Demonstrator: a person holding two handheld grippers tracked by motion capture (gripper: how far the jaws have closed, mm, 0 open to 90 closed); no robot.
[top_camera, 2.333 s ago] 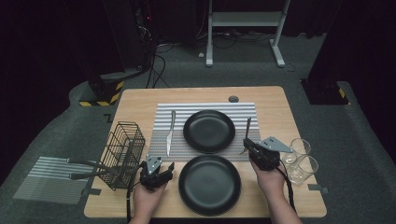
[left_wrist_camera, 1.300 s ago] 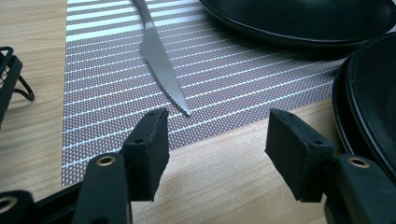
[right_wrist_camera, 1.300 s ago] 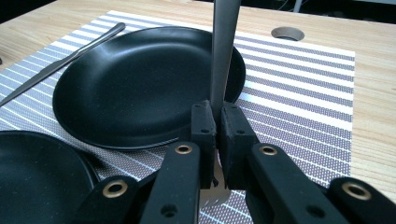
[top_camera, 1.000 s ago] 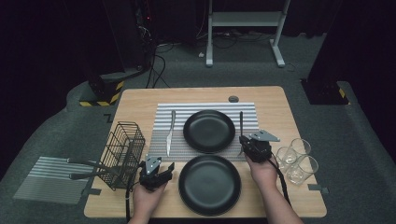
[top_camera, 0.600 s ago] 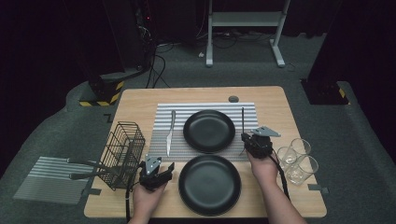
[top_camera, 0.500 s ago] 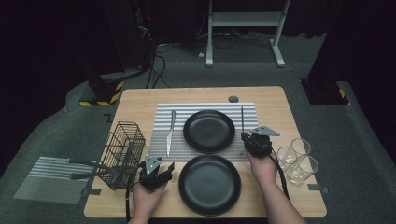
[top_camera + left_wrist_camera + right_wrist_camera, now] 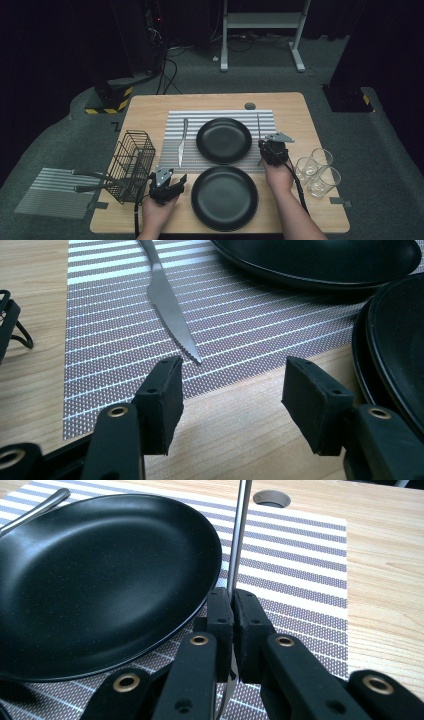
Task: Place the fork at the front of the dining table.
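Two black plates are already set out: the near plate (image 7: 224, 198) on bare wood between the hands, the far plate (image 7: 224, 140) on the striped placemat (image 7: 210, 117). Beside the near plate, the left gripper (image 7: 165, 184) rests with jaws apart and nothing between them, pointing toward the knife (image 7: 182, 141) laid left of the far plate. Right of that plate, the right gripper (image 7: 272, 150) is clamped on a slim metal utensil (image 7: 238, 535), likely a fork, about to be laid down. More utensils wait by the wire basket (image 7: 131, 162), so the second setting looks unfinished.
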